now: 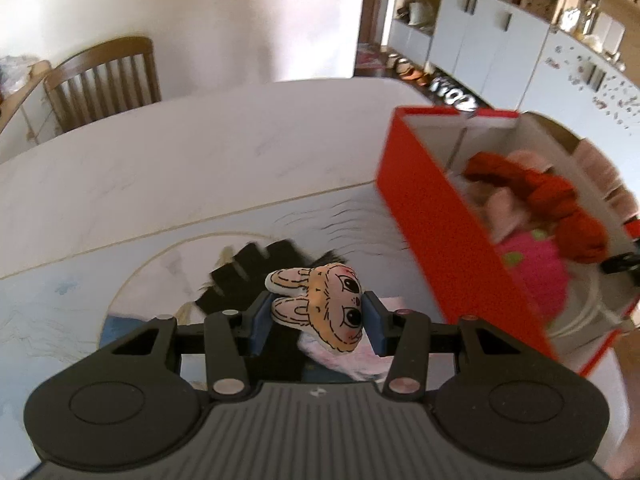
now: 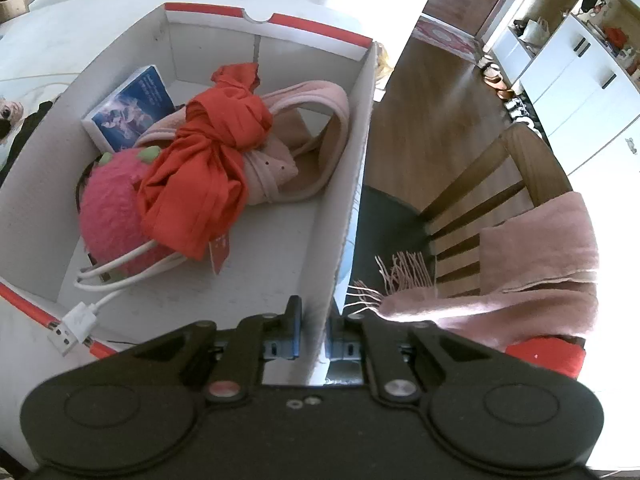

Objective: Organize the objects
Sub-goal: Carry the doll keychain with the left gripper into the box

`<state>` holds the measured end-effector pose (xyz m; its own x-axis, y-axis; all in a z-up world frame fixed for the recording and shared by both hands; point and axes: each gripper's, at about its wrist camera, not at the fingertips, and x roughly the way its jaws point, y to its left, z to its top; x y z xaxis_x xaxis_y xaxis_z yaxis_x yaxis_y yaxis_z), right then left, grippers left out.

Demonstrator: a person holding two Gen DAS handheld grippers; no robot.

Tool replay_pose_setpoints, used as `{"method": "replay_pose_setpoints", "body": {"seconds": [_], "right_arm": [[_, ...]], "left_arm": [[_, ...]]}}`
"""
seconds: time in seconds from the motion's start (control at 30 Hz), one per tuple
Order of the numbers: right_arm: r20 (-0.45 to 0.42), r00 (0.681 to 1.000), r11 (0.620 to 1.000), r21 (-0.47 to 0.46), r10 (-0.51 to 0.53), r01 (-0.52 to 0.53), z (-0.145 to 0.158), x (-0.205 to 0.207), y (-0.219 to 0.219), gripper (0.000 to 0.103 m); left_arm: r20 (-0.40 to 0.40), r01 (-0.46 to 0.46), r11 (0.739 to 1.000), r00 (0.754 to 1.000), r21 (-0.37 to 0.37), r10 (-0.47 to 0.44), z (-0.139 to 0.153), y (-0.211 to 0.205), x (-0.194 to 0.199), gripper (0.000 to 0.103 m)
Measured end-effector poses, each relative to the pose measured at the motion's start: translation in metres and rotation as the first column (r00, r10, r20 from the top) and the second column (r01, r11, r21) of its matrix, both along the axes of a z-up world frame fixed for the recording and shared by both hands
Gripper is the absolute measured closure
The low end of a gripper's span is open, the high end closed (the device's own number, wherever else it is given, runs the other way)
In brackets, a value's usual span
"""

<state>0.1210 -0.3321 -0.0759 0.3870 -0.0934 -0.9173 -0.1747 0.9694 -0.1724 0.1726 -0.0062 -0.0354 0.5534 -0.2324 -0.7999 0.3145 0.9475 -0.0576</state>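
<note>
My left gripper is shut on a small rabbit-face plush and holds it above the table, left of the red box. My right gripper is shut on the box's right wall, one finger inside and one outside. The box holds an orange-red cloth, a pink fuzzy strawberry toy, pink sandals, a blue booklet and a white USB cable.
The white table carries a black garment and a pale pink cloth under my left gripper. A wooden chair with a pink fringed scarf stands right of the box. Another chair stands beyond the table.
</note>
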Motion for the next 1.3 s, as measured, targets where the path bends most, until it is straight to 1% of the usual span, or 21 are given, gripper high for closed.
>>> {"method": "replay_pose_setpoints", "body": {"seconds": [0.17,0.33,0.67,0.93,1.23,1.3], "right_arm": [[0.002,1.000,1.000,0.001,0.009,-0.009,0.001,0.000,0.000,0.094],[0.003,1.000,1.000,-0.002,0.017,-0.017,0.001,-0.001,0.000,0.094],[0.013,0.999,0.999,-0.009,0.030,-0.030,0.000,-0.004,0.002,0.094],[0.016,0.999,0.999,-0.009,0.042,-0.041,0.000,-0.004,0.001,0.094],[0.015,0.999,0.999,-0.002,0.041,-0.041,-0.001,-0.003,0.001,0.094],[0.014,0.999,0.999,-0.001,0.041,-0.041,-0.002,-0.002,0.002,0.094]], "left_arm": [[0.016,0.063,0.998,0.998,-0.021,-0.063,0.021,-0.023,-0.009,0.057],[0.039,0.130,0.991,0.991,-0.038,-0.129,0.035,-0.053,-0.013,0.057],[0.074,0.245,0.969,0.967,-0.019,-0.243,0.047,-0.117,-0.009,0.057],[0.075,0.281,0.960,0.957,0.011,-0.281,0.042,-0.152,0.002,0.056],[0.045,0.294,0.952,0.953,0.090,-0.299,0.021,-0.180,0.019,0.056],[0.032,0.297,0.950,0.953,0.098,-0.301,0.016,-0.184,0.023,0.056]]}}
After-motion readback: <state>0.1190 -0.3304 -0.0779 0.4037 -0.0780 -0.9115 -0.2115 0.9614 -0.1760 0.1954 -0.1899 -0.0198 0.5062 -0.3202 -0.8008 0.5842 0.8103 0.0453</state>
